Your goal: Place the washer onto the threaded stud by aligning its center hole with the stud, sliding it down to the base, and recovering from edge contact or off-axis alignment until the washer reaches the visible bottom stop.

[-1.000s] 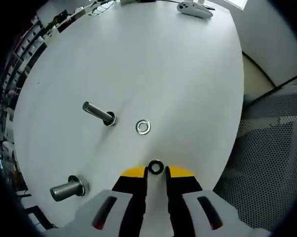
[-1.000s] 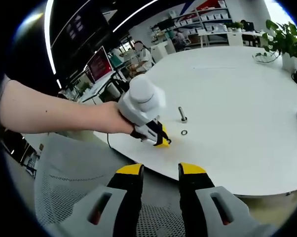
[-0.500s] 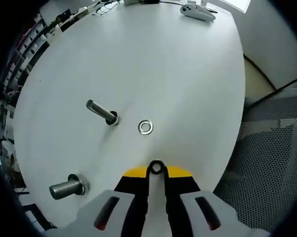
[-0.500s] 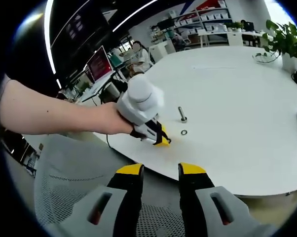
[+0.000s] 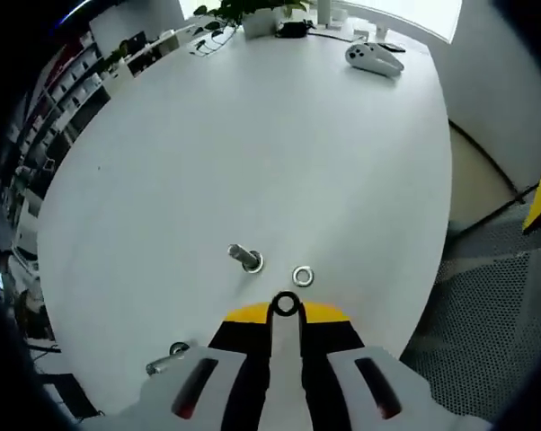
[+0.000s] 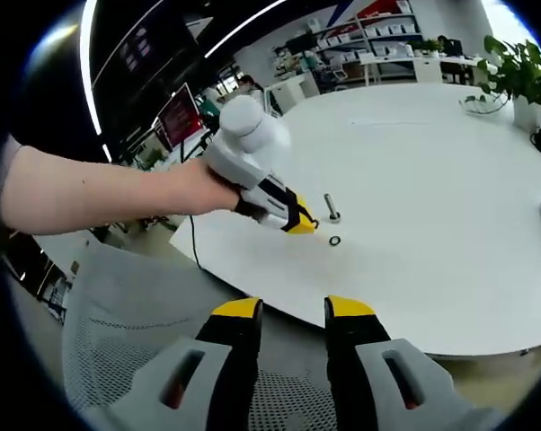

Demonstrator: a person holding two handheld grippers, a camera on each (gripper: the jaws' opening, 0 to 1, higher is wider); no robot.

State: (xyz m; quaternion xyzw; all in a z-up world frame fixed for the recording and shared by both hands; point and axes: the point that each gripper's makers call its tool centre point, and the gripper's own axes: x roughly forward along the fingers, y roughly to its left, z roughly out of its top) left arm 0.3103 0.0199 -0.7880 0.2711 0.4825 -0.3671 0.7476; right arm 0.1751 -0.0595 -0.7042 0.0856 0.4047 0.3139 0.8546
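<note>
Where the left gripper (image 5: 285,316) rises from the bottom of the left gripper view, its yellow-tipped jaws stand closed together on a dark washer (image 5: 285,305), which is pinched edge-on at the very tips, its hole visible. Just beyond the tips, a second, bright washer (image 5: 302,276) lies flat on the white table (image 5: 279,135), to the right of the threaded stud (image 5: 244,258). That stud stands upright on its base, near the held washer but apart from it; the washer is not on the stud. A second stud (image 5: 165,358) stands near the table edge, left of the gripper, with a washer at its base. Far across the table from the threaded stud lie a white game controller (image 5: 374,57) and a potted plant (image 5: 252,11).

In the right gripper view, the right gripper (image 6: 288,314) shows its two jaws parted with nothing between them, over a mesh chair seat (image 6: 109,323) beside the table (image 6: 450,180). A hand (image 6: 194,193) holds the left gripper (image 6: 304,223) above the table, its tips just left of the threaded stud (image 6: 332,210) and above the loose washer (image 6: 334,241). Shelving and monitors stand in the background.
</note>
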